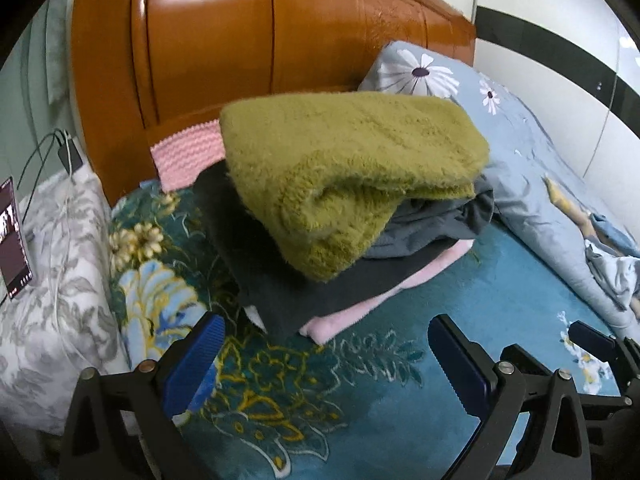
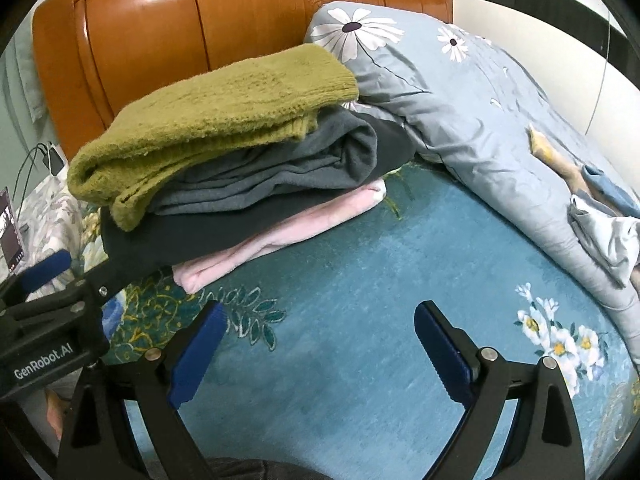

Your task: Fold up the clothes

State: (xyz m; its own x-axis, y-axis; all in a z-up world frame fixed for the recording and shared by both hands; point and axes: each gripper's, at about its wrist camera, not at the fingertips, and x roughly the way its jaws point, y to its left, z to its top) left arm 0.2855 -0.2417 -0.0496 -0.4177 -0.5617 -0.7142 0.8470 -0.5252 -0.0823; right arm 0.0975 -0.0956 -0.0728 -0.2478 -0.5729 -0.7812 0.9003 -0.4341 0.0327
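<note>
clothes sit in one folded pile (image 2: 240,168) on the bed's teal blanket (image 2: 360,272), near the wooden headboard (image 2: 180,20). i count four layers: green sweater (image 1: 340,168) on top, grey garment (image 2: 280,168), dark one (image 2: 192,236), pink one (image 2: 280,232) lowest. only my left view shows a pink knit piece (image 1: 188,156) behind the pile. only my right view shows "genrobot.ai" on the left gripper (image 1: 324,364). my right gripper (image 2: 320,344) and left one both gape wide, holding nothing.

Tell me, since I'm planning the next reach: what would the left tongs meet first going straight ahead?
Probably the clothes stack, at its pink bottom garment. The left tongs are open and empty; depth is unclear.
</note>
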